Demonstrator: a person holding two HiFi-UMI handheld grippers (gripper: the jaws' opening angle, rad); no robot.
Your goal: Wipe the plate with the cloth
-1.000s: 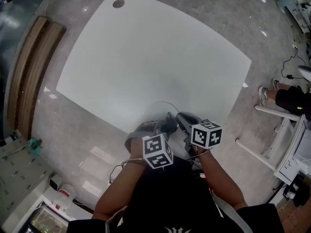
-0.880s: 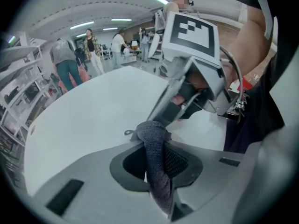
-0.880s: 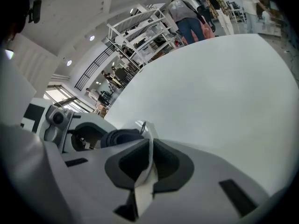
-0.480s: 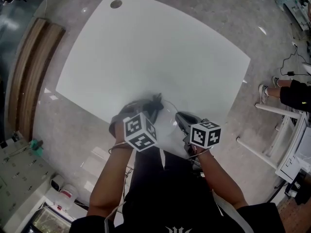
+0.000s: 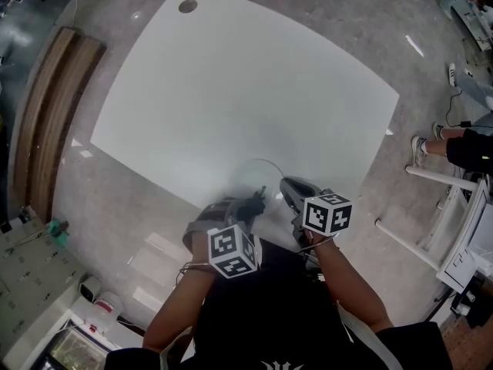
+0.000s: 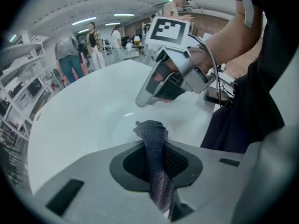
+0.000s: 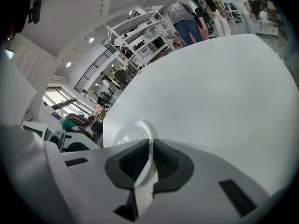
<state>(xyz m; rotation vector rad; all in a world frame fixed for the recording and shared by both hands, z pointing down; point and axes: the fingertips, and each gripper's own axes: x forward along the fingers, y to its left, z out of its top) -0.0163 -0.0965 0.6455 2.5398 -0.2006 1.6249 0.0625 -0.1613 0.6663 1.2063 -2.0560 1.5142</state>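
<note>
**Plate clamped by the rim; cloth poised at its face**

Right tongs [image 7: 147, 164]: pressed together on the rim of the plate [image 7: 133, 133]. The plate runs edge-on out of the jaws, up and to the left in the right gripper view, over the near edge of the white tabletop [image 5: 231, 75].

Left tongs [image 6: 156, 160]: pinching a dark grey cloth [image 6: 150, 133]. A short tuft stands out past the jaw tips; the rest trails back between them.

Position, head view: both tongs are close in front of the person's body. The left tongs [image 5: 253, 201] lie just beside the plate [image 5: 258, 174], on its left. The right tongs [image 5: 290, 187] hold it from the right.

Governing relation: in the left gripper view the plate's pale face [image 6: 122, 122] lies directly ahead of the cloth tuft, with the right tongs [image 6: 154, 91] beyond it. The cloth hand is therefore the nearer to the open face and points at it. Whether the tuft touches the surface cannot be confirmed.

Assessment: wiping appears under way or about to start. The stroke calls for pressing the tuft forward against the face while the right tongs brace the rim.
</note>
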